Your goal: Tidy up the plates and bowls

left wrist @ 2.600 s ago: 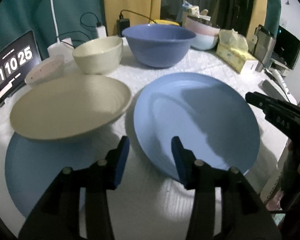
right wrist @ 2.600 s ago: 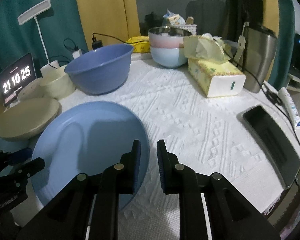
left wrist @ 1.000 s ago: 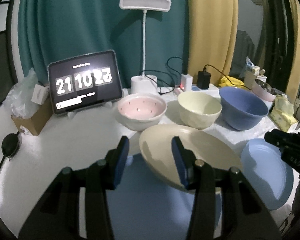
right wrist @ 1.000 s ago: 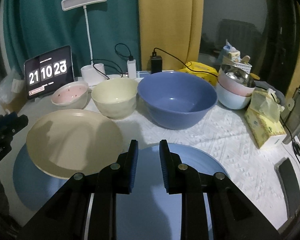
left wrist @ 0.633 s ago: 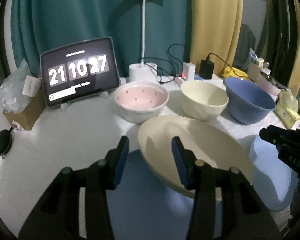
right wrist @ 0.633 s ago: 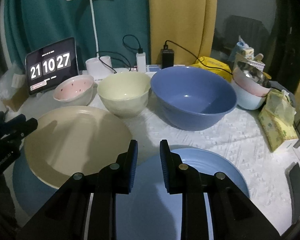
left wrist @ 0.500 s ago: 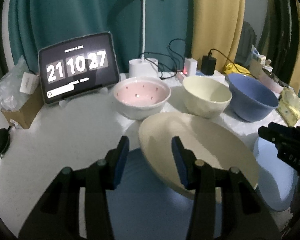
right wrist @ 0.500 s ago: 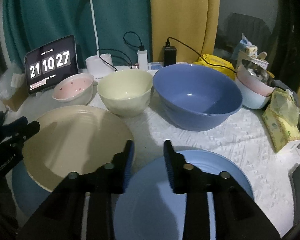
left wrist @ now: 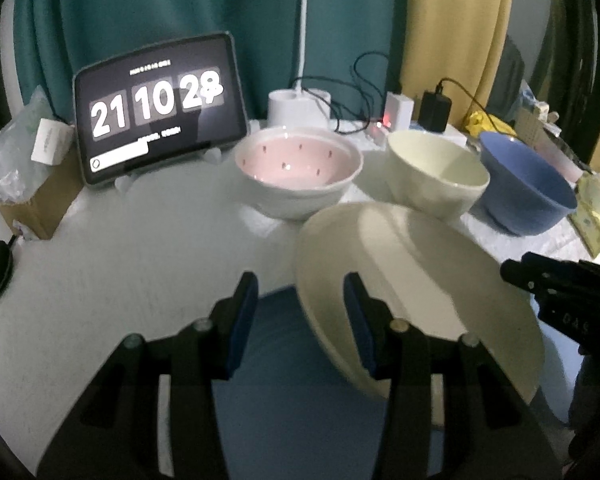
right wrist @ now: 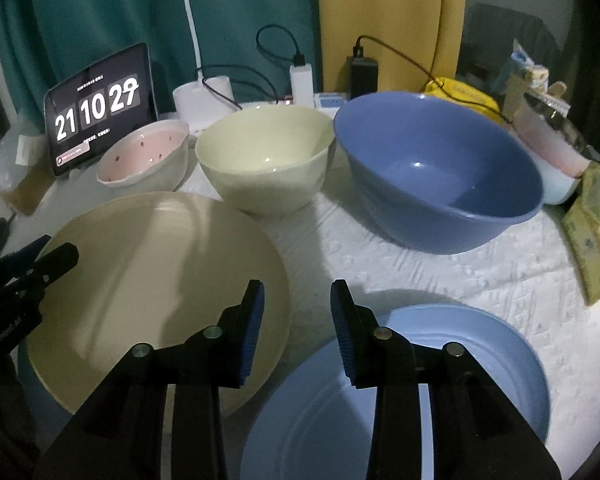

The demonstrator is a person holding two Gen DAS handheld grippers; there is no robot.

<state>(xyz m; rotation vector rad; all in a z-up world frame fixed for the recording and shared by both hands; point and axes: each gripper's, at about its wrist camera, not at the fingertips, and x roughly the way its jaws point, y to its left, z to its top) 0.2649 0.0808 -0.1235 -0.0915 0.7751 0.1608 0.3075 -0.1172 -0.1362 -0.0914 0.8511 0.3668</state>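
Cream plate between spread left tongs

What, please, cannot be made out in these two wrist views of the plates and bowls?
Dark blue plate: left wrist view, mostly covered by the cream round plate and left gripper.
Light blue plate: right wrist view, near rim behind the right gripper.
Stacked pink and pale bowls: right wrist view, partly behind the large blue bowl.
Black tablet clock: both views, small text blurred.
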